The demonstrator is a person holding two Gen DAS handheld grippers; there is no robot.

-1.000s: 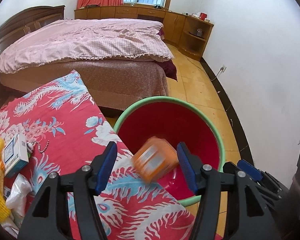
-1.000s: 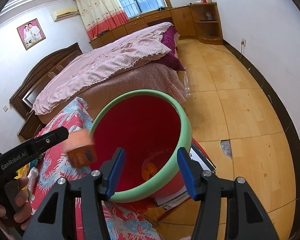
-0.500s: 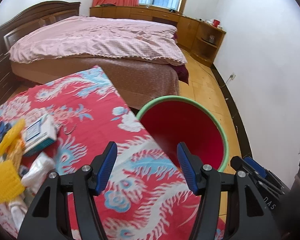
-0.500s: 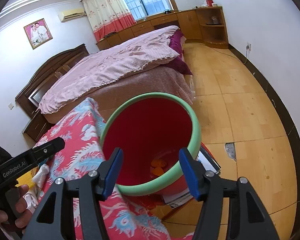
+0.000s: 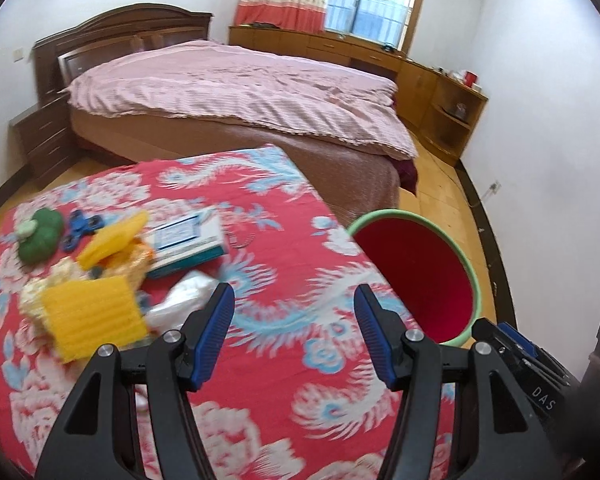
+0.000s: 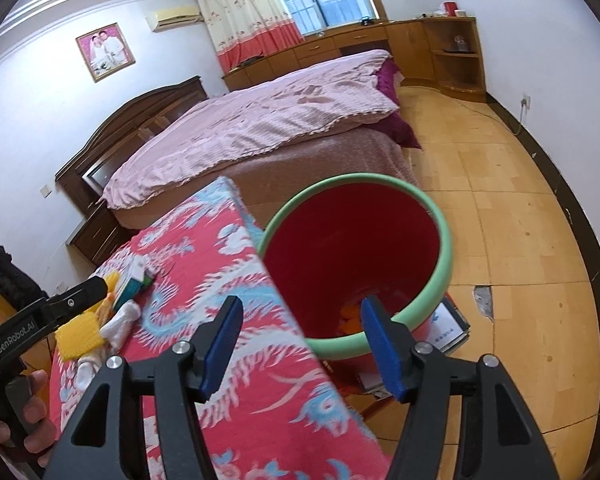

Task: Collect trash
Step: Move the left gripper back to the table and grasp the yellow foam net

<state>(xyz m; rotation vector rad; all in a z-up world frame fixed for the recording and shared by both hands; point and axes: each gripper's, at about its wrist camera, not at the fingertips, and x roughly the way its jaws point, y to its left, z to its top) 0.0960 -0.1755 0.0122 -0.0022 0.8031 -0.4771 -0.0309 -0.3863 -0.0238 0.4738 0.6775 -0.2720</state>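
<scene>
Now both grippers, L (image 5: pixel 294 334) & R (image 6: pixel 302 344), gape empty.

A home bedroom: a double bed (image 5: pixel 236 92) under a pink quilt with a dark wooden headboard (image 5: pixel 120 36), a framed couple's portrait (image 6: pixel 105 51), curtained window (image 5: pixel 364 4), wooden cabinets (image 6: pixel 432 48) and tiled floor (image 6: pixel 500 208).
</scene>
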